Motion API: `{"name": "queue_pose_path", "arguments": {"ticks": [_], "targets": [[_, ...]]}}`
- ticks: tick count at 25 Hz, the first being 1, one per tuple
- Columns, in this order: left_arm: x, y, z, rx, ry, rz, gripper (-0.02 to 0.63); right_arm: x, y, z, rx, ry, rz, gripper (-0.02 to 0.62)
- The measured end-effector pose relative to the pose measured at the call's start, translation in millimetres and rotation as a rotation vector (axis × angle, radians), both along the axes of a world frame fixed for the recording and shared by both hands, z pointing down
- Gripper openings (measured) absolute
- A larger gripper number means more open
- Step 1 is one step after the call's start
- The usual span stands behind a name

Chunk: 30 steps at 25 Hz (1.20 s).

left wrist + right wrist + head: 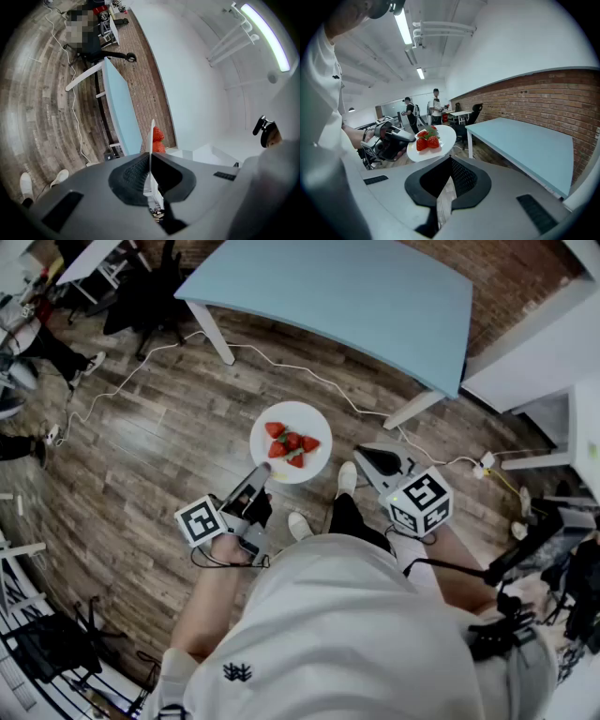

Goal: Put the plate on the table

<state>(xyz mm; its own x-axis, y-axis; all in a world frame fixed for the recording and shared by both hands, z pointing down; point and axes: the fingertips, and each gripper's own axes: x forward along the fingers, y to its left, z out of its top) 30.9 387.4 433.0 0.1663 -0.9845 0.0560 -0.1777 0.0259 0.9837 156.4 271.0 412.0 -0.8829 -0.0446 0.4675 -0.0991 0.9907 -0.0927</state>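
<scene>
Because the left gripper (260, 476) is clamped only on the near rim of the plate (314, 420), which hangs in the air over the wooden floor (159, 427) short of the light-blue table (347, 296), the far side has nothing under it and could dip on the way over. Any tilt would likely send the loose strawberries (292, 443) rolling off, and so thin a pinch might slip. The right gripper (370, 461), jaws together on nothing, sits beside the plate and gives no support
</scene>
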Motion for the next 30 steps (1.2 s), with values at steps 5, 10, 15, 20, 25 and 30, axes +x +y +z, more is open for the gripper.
{"name": "queue_pose_path", "arguments": {"ticks": [5,10,15,20,25,30], "targets": [[-11,11,-7,0.017,-0.052,-0.036,0.014,-20,8,-3,0.022,-0.017,-0.060,0.008],[-13,12,-1,0.019,-0.058,-0.048,0.014,-17,13,3,0.032,0.001,-0.062,0.008],[-15,13,4,0.012,-0.081,-0.052,0.014,-20,7,5,0.037,0.011,-0.040,0.008],[-16,16,6,-0.010,-0.083,-0.062,0.014,-24,10,1,0.047,0.002,-0.047,0.009],[-17,11,4,-0.004,-0.072,-0.052,0.014,-22,6,0,0.051,-0.016,-0.026,0.011],[-30,-19,5,-0.012,-0.055,-0.032,0.014,-37,-19,2,0.031,-0.007,-0.011,0.034]]}}
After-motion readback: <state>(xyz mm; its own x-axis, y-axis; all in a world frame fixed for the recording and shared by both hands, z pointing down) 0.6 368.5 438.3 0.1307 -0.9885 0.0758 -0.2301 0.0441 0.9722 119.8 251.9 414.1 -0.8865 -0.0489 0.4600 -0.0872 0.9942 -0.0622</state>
